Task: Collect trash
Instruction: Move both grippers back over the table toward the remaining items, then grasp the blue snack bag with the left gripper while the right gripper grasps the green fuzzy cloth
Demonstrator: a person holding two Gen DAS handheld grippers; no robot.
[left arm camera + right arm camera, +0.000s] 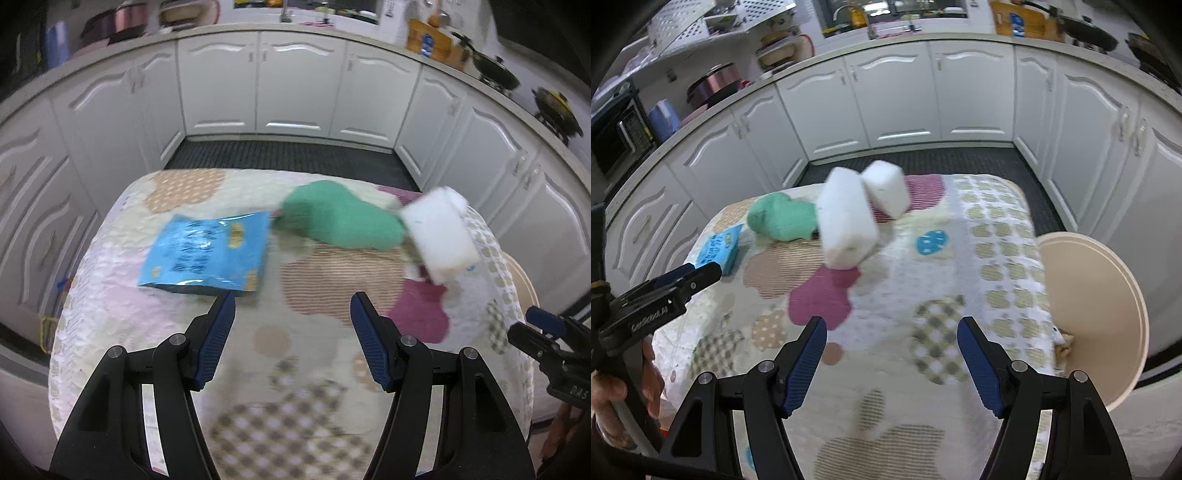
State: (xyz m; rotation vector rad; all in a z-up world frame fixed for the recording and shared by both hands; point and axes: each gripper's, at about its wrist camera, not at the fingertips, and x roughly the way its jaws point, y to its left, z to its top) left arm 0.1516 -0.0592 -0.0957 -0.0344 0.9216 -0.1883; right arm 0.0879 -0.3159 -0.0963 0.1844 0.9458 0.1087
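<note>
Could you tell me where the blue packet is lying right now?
The blue packet lies flat on the patterned tablecloth, left of the green cloth in the left wrist view, just beyond the left gripper.

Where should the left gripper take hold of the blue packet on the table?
Judging by its pose, grip the blue packet at its near bottom edge, coming low from the front. It lies flat on the patterned cloth, but that gusseted edge stands slightly raised, offering something to pinch.
</note>
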